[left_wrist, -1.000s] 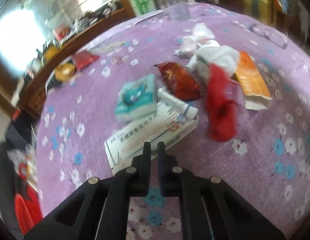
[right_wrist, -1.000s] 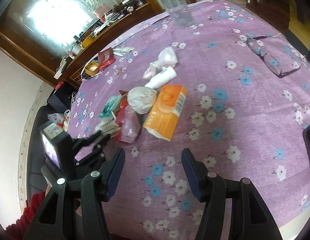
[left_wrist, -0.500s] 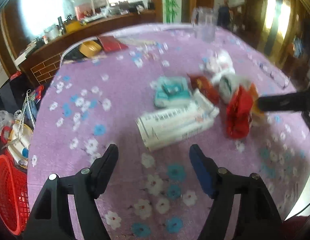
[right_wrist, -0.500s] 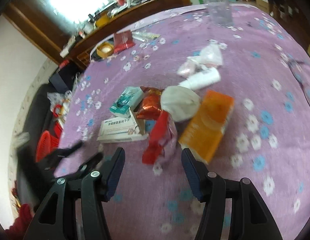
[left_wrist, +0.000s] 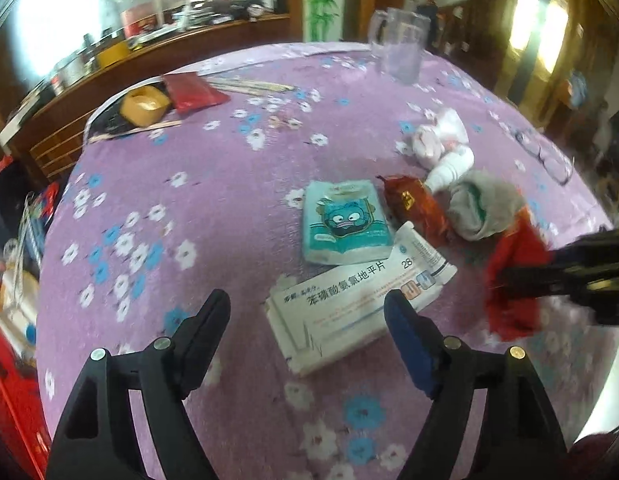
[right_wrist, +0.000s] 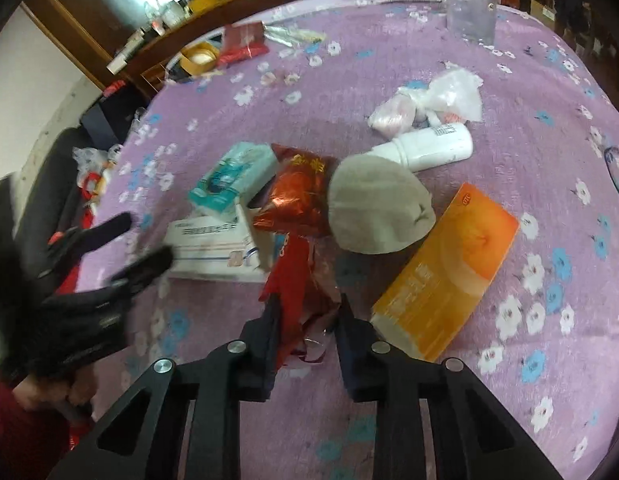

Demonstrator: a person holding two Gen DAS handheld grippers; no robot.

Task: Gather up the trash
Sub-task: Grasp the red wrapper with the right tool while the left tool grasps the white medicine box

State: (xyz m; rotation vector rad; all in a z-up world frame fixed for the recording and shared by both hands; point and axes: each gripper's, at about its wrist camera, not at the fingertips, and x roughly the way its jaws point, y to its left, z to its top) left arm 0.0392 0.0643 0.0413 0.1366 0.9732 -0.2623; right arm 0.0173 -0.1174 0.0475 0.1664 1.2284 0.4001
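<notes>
A heap of trash lies on the purple flowered tablecloth [left_wrist: 213,208]. My right gripper [right_wrist: 307,304] has closed on a crumpled red wrapper [right_wrist: 299,280]; that wrapper also shows in the left wrist view [left_wrist: 513,280]. My left gripper [left_wrist: 307,312] is open, its fingers straddling the near end of a flat white medicine box [left_wrist: 357,296]. Beyond lie a teal tissue pack [left_wrist: 345,220], a red foil snack bag [left_wrist: 417,208], a grey crumpled wad [right_wrist: 377,208], an orange box [right_wrist: 449,276] and a white bottle [right_wrist: 433,148].
A clear glass jug [left_wrist: 397,48] stands at the far edge. A yellow tape roll [left_wrist: 145,104] and a red packet [left_wrist: 193,92] lie far left. Glasses [left_wrist: 549,156] lie at the right. A red basket [left_wrist: 13,416] stands on the floor at the left.
My left gripper opened from shut and moved back over the white box. My right gripper moved onto the red wrapper and narrowed around it.
</notes>
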